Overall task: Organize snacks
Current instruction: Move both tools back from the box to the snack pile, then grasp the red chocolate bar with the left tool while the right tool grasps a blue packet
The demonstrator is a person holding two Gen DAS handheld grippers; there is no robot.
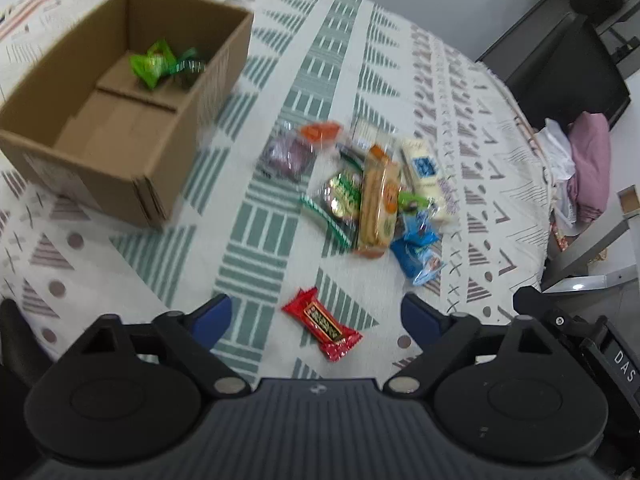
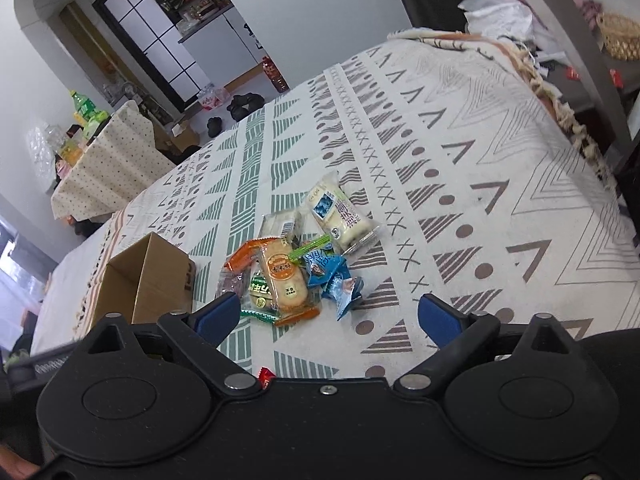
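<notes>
A brown cardboard box [image 1: 120, 120] is holding a bright green wrapper [image 1: 160, 65]. A red candy wrapper [image 1: 322, 323] is lying on a white cloth [image 1: 360, 60] showing green and grey-brown triangles, stripes and dots. Blue packets [image 1: 416, 248] are showing beside an orange-edged biscuit pack [image 1: 378, 204].

Your left gripper [image 1: 316, 312] tilts steeply downward with its blue-padded jaws spread wide and nothing pressed between the pads. Your right gripper [image 2: 334, 314] points down at a shallower slant, its jaws likewise held far apart and gripping nothing. Neither of your hands shows clearly in either view.
</notes>
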